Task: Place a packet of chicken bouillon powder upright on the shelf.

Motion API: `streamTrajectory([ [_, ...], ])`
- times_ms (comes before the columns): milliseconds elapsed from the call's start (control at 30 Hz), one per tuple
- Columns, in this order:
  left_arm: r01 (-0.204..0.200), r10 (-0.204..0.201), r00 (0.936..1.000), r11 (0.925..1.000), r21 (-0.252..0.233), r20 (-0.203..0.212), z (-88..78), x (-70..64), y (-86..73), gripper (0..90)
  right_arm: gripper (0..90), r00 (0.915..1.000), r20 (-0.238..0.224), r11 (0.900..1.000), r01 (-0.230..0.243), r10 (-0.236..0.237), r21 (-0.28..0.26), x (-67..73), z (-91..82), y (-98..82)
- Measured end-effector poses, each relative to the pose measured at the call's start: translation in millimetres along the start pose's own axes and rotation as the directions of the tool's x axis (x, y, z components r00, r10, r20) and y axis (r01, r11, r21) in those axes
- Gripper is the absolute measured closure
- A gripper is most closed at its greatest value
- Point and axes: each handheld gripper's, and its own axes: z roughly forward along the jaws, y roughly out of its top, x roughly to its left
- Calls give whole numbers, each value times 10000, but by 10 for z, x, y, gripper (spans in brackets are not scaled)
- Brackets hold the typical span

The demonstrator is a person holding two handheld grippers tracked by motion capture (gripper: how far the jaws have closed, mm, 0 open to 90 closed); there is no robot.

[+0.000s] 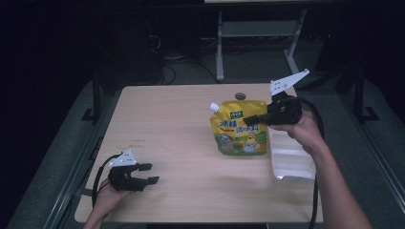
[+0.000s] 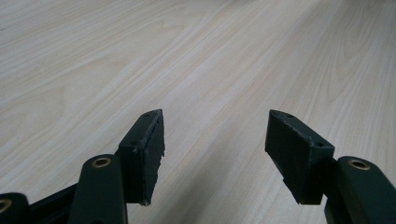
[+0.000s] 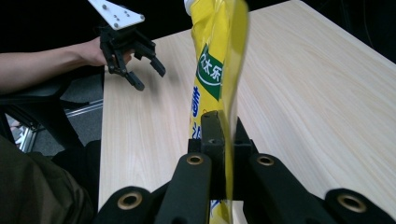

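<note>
A yellow stand-up pouch (image 1: 239, 131) with a white spout at its top left corner and a green label hangs upright over the right half of the wooden table (image 1: 167, 124). My right gripper (image 1: 249, 119) is shut on its right edge. In the right gripper view the jaws of the right gripper (image 3: 224, 126) pinch the thin pouch (image 3: 215, 56) edge-on. My left gripper (image 1: 152, 173) rests low near the table's front left, open with nothing between its fingers. Bare wood lies ahead of the left gripper (image 2: 215, 140), and it shows farther off in the right gripper view (image 3: 150, 77).
A white plastic container (image 1: 291, 162) sits at the right edge of the table, just right of the pouch. A small round grommet (image 1: 240, 95) is set in the far edge. Dark floor and a metal desk frame (image 1: 219, 47) lie beyond.
</note>
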Motion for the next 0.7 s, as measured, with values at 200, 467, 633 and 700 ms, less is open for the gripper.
streamTrajectory([
  [200,40,-40,10000,10000,4,5,0,10,-2,371,894,9997,221,9999,-119,121,-99,-60,-106,-5],
  [467,199,-200,9998,9998,-76,-22,-12,53,-25,370,894,9989,375,9992,-263,274,-310,-155,-234,-31],
  [633,233,-233,9997,9997,-64,15,-2,59,-33,367,895,9982,460,9989,-376,388,-273,-217,-291,-65],
  [700,183,-183,9998,9998,19,20,10,61,-34,366,895,9976,523,9989,-441,449,-163,-256,-318,-73],
])
